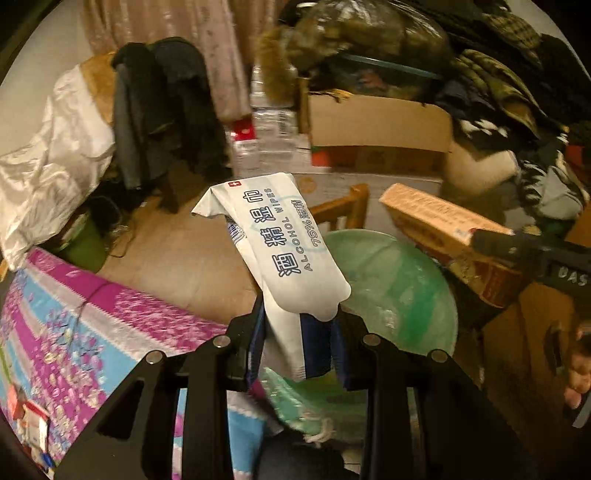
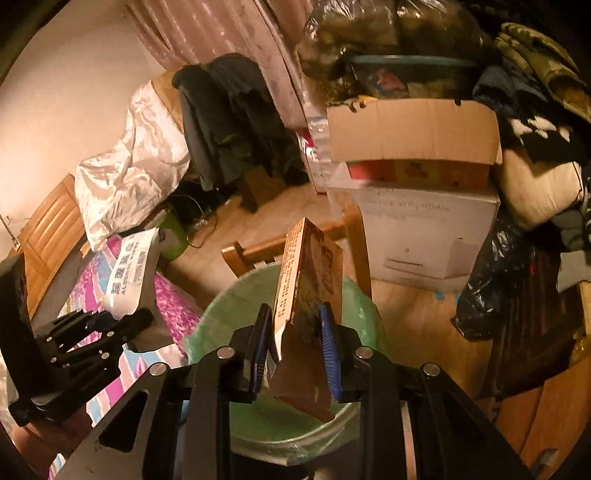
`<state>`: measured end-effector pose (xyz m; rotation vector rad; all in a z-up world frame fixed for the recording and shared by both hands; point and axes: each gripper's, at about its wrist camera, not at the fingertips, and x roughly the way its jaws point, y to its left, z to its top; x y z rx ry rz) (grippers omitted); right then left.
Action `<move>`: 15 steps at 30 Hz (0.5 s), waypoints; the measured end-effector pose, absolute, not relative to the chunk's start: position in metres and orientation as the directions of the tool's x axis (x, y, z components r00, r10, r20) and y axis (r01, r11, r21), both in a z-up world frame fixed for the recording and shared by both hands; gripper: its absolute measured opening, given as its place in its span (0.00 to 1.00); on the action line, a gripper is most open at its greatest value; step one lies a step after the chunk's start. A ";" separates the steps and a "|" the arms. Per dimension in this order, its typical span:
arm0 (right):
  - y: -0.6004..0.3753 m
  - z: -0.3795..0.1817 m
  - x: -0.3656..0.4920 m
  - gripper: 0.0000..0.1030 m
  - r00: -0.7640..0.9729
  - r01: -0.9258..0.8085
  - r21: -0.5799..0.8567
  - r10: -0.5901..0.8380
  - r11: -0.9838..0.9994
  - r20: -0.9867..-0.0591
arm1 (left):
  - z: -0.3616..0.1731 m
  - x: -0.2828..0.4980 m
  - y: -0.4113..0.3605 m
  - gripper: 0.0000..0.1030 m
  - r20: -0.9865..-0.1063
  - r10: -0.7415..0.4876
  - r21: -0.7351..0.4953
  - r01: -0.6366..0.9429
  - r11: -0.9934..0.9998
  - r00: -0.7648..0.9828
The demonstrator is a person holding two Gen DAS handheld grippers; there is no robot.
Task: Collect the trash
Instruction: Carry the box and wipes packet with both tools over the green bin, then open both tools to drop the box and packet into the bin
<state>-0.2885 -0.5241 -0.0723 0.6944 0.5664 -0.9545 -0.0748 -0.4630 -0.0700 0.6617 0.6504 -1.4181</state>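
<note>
**Two pieces of trash held over the lined bin**

The left gripper [image 1: 299, 347] pinches a white pack of alcohol wipes [image 1: 284, 236] near its lower end. The pack stands up and leans away from the camera, with its blue printed text facing up. Behind and below the pack is the bin [image 1: 402, 291], which has a pale green liner inside. In the right wrist view, this pack [image 2: 131, 273] and its gripper [image 2: 107, 325] are at the left, above the bed with a pink and blue cover [image 2: 173, 306], just beside the bin's rim.

The right gripper [image 2: 295, 343] pinches a flat cardboard box [image 2: 306, 273] between its blue pads [image 2: 328, 350]. The box is held on its edge, upright, and one torn brown end hangs down under the pads. It is directly above the open mouth of the bin [image 2: 221, 306]. In the left wrist view the same box [image 1: 436, 225] is at the right, above the far side of the bin.

A wooden chair [image 2: 251, 251] stands just behind the bin. Further back are stacked cartons [image 2: 413, 173], dark clothes on a chair [image 2: 229, 122] and a pink curtain [image 2: 221, 33]. The floor is wood.
</note>
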 end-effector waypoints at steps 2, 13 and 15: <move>-0.523 -0.079 -0.290 0.27 0.464 0.875 0.281 -0.521 0.393 -0.716 | -0.075 -0.078 -0.464 0.29 -0.754 -0.656 0.006 1.000 0.009 0.011; -0.529 -0.089 -0.298 0.38 0.511 0.858 0.370 -0.512 0.357 -0.691 | -0.084 -0.093 -0.475 0.43 -0.763 -0.642 -0.047 0.997 -0.061 -0.075; -0.534 -0.093 -0.302 0.43 0.539 0.842 0.417 -0.495 0.342 -0.682 | -0.084 -0.089 -0.480 0.64 -0.763 -0.642 -0.060 0.998 -0.035 -0.069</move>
